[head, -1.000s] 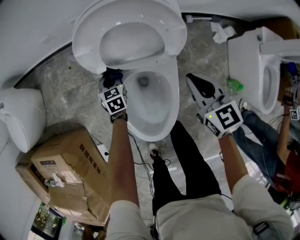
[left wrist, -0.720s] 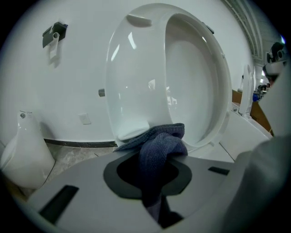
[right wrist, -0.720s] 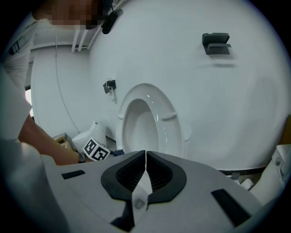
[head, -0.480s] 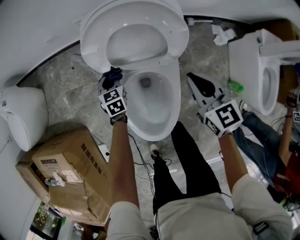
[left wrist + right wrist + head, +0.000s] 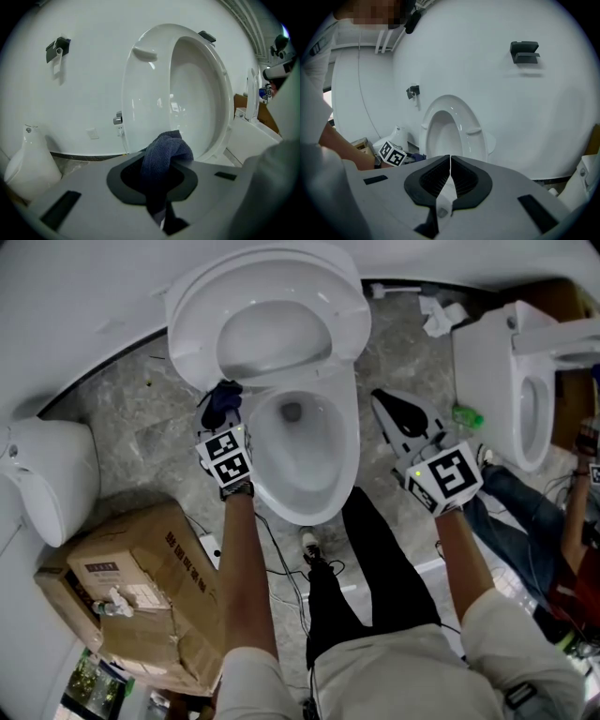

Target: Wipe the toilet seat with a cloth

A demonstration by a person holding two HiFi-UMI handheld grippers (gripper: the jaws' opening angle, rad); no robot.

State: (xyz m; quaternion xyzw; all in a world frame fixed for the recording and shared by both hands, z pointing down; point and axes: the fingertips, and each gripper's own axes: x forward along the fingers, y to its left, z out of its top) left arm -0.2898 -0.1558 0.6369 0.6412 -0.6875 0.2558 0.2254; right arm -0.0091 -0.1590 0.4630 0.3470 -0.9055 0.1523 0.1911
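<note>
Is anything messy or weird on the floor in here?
Yes: crumpled white paper lies on the floor by the wall, and a small green thing lies beside the second toilet. The cardboard box at the left looks crumpled, and loose cables trail across the floor.

Bright even indoor light, soft shadows, glare on porcelain, fisheye warp w/ dark corners, sharp focus
</note>
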